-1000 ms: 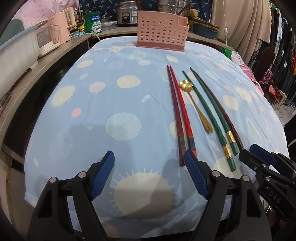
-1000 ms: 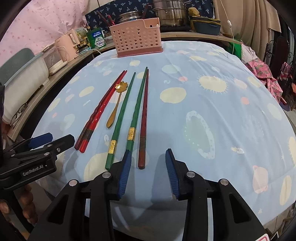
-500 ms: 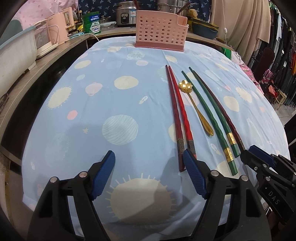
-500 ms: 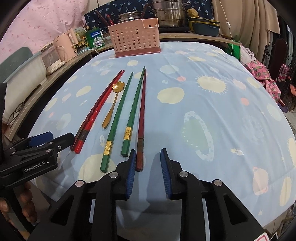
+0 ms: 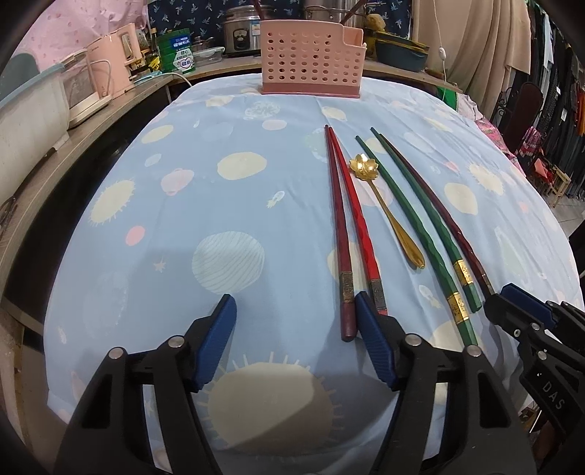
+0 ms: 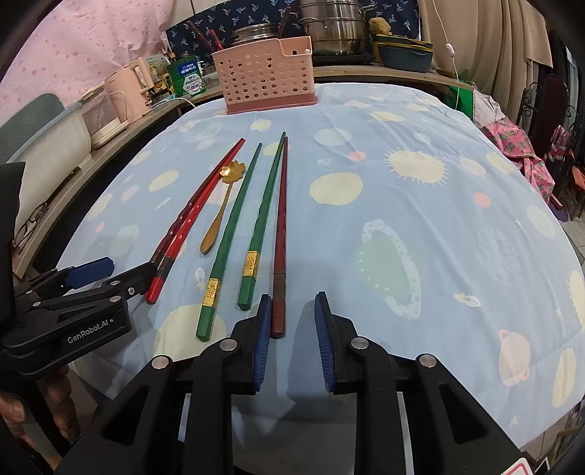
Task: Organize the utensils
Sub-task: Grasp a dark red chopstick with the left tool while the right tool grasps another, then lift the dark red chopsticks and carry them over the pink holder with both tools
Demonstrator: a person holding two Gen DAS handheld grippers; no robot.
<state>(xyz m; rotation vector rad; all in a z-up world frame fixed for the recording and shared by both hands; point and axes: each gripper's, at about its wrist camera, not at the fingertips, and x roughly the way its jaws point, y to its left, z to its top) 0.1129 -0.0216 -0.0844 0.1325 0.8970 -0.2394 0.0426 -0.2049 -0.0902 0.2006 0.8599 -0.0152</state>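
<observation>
Several chopsticks and a gold flower-bowled spoon (image 5: 387, 208) lie side by side on the blue cloth. At the table's far edge stands a pink perforated holder (image 5: 310, 65). My left gripper (image 5: 294, 303) is open and closing; the near end of the dark red chopstick (image 5: 338, 226) lies between its jaws by the right pad, with the bright red chopstick (image 5: 356, 226) just outside. My right gripper (image 6: 292, 299) is narrow and still closing. The maroon chopstick (image 6: 280, 226) has its near end against the left pad, with a gap to the right pad. Two green chopsticks (image 6: 234, 226) lie left of it.
A wooden counter behind the table carries a pink kettle (image 5: 117, 62), a rice cooker (image 5: 241, 33), steel pots (image 6: 336, 29) and a white appliance (image 5: 33, 120). Clothes and a dark chair (image 5: 523, 106) stand to the right. The cloth's front edge (image 5: 256, 449) drops off just below both grippers.
The left jaws have narrowed around the dark red chopstick's end. The right jaws have drawn closer about the maroon chopstick's end. Both hands have barely shifted.
</observation>
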